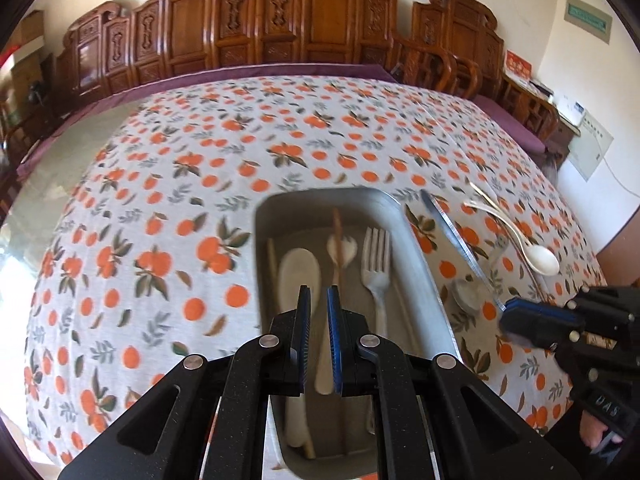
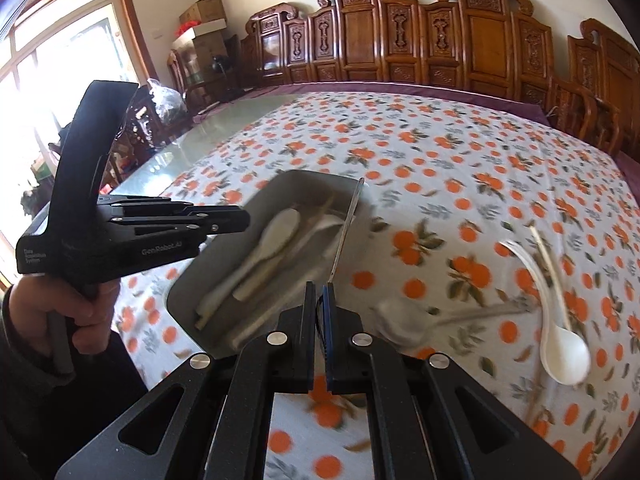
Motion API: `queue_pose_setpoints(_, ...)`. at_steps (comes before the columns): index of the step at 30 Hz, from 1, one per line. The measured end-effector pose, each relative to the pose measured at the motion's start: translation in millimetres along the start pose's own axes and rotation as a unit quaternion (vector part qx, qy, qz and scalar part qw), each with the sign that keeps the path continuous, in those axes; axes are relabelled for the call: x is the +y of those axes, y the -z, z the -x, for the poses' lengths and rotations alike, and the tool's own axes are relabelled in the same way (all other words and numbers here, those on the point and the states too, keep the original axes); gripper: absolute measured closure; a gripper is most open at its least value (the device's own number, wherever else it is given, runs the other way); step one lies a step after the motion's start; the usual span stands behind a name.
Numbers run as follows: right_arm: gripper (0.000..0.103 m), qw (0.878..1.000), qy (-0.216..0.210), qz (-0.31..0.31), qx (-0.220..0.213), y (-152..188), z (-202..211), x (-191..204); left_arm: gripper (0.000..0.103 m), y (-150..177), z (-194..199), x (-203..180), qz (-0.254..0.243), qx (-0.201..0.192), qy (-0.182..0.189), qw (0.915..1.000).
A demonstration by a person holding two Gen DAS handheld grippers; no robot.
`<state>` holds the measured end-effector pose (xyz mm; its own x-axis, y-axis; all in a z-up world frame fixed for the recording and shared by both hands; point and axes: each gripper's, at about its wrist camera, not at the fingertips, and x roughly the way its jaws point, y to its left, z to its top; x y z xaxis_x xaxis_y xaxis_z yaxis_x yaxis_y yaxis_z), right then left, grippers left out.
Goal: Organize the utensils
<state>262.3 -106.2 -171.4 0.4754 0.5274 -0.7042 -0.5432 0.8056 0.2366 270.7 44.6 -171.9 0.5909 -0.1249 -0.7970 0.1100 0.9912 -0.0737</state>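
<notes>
A grey metal tray [image 1: 420, 256] on the orange-print tablecloth holds a white rice paddle [image 1: 298, 276], a fork [image 1: 376, 272], chopsticks and a small spoon. My left gripper [image 1: 319, 290] hangs just above the tray, shut and holding nothing. My right gripper [image 2: 319, 292] is shut on the handle end of a table knife [image 2: 346, 232]. The blade points away over the tray's right rim [image 2: 304, 174]. In the left wrist view the right gripper [image 1: 504, 312] and its knife [image 1: 452, 232] sit to the tray's right. In the right wrist view a hand [image 2: 40, 304] holds the left gripper [image 2: 246, 219].
On the cloth right of the tray lie a white ceramic spoon [image 2: 564, 356], a pale chopstick [image 2: 550, 268] and a metal spoon [image 2: 400, 318]. Carved wooden chairs line the far edge of the table. Bare glass tabletop shows at the far left.
</notes>
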Motion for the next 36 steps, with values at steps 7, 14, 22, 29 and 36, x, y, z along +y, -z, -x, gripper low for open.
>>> queue_pose_setpoints(7, 0.098, 1.000, -0.022, -0.006, 0.011, -15.2, -26.9, 23.6, 0.096, -3.0, 5.6, 19.2, 0.020, -0.010, -0.007, 0.9997)
queue_pose_setpoints(14, 0.098, 0.999, -0.014, -0.007, 0.042, -17.1, -56.6, 40.9, 0.096, -4.3, 8.9, 29.3, 0.030, -0.015, -0.013, 0.9993)
queue_pose_setpoints(22, 0.098, 0.998, -0.007, -0.006, 0.069, -9.4, -75.1, 47.5, 0.096, -4.4, 10.6, 32.0, 0.034, -0.017, -0.015, 0.9992)
queue_pose_setpoints(29, 0.097, 0.998, -0.019, -0.014, 0.058, -8.8, -69.7, 44.4, 0.096, -4.9, 11.2, 30.9, 0.032, -0.018, -0.013, 0.9992)
queue_pose_setpoints(36, 0.097, 0.999, -0.019, -0.016, 0.031, -11.4, -37.4, 27.9, 0.094, -5.0, 11.9, 20.7, 0.023, -0.020, -0.005, 0.9995)
